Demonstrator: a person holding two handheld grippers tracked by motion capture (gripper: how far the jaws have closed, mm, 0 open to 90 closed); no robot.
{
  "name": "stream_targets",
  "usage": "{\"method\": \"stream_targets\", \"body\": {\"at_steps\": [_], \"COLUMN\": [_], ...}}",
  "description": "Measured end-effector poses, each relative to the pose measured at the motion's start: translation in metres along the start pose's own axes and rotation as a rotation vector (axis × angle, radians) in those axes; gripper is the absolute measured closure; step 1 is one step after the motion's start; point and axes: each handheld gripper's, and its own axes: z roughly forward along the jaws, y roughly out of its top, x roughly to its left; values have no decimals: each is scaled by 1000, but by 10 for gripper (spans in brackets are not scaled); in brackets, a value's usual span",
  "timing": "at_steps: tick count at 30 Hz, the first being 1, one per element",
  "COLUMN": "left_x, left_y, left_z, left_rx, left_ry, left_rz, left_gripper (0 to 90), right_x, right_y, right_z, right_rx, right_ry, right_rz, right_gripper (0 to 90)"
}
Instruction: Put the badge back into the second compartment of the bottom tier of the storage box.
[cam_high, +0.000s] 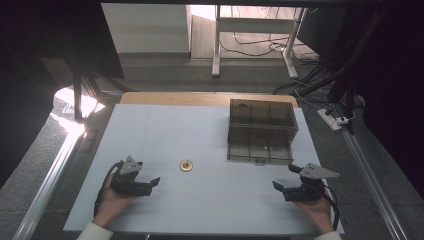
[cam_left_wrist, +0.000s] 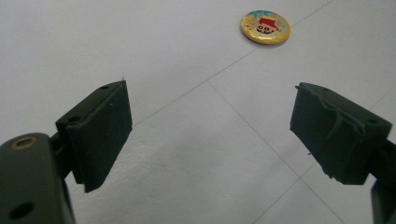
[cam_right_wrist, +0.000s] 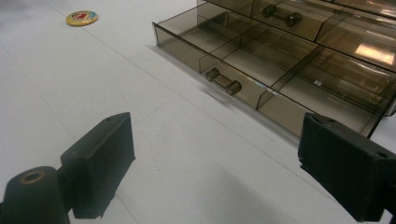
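A small round yellow badge (cam_high: 186, 166) with a red picture lies flat on the white table, left of centre. My left gripper (cam_high: 155, 183) rests low at the front left, open and empty, pointing right toward the badge (cam_left_wrist: 265, 27), which lies a short way beyond its jaws. A smoky clear drawer box (cam_high: 262, 122) stands at the back right with its lower drawer (cam_high: 259, 145) pulled out. My right gripper (cam_high: 278, 186) is open and empty at the front right, just in front of that drawer (cam_right_wrist: 261, 60). The badge (cam_right_wrist: 81, 18) lies far off to its left.
The white table sheet (cam_high: 200, 205) spreads between both grippers. The drawer's bar handle (cam_right_wrist: 223, 81) faces the right gripper, and a second handle (cam_right_wrist: 281, 15) sits on the drawer above. Beyond the table are a wooden edge (cam_high: 150, 98), desk legs and floor cables.
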Motion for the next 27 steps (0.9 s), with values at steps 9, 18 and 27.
{"method": "stream_targets", "body": {"at_steps": [9,18,27], "left_x": [1,1,3], "left_y": [0,0,0], "left_z": [1,2,2], "left_rx": [2,3,2], "left_ry": [5,3,3], "left_rz": [5,7,4], "left_gripper": [132,130,130], "right_x": [0,0,0], "right_y": [-2,-3,-3], "right_z": [3,3,4], "right_rx": [11,14,26], "right_ry": [2,2,-1], "right_rz": [-1,-2,-9], "right_gripper": [118,121,121]}}
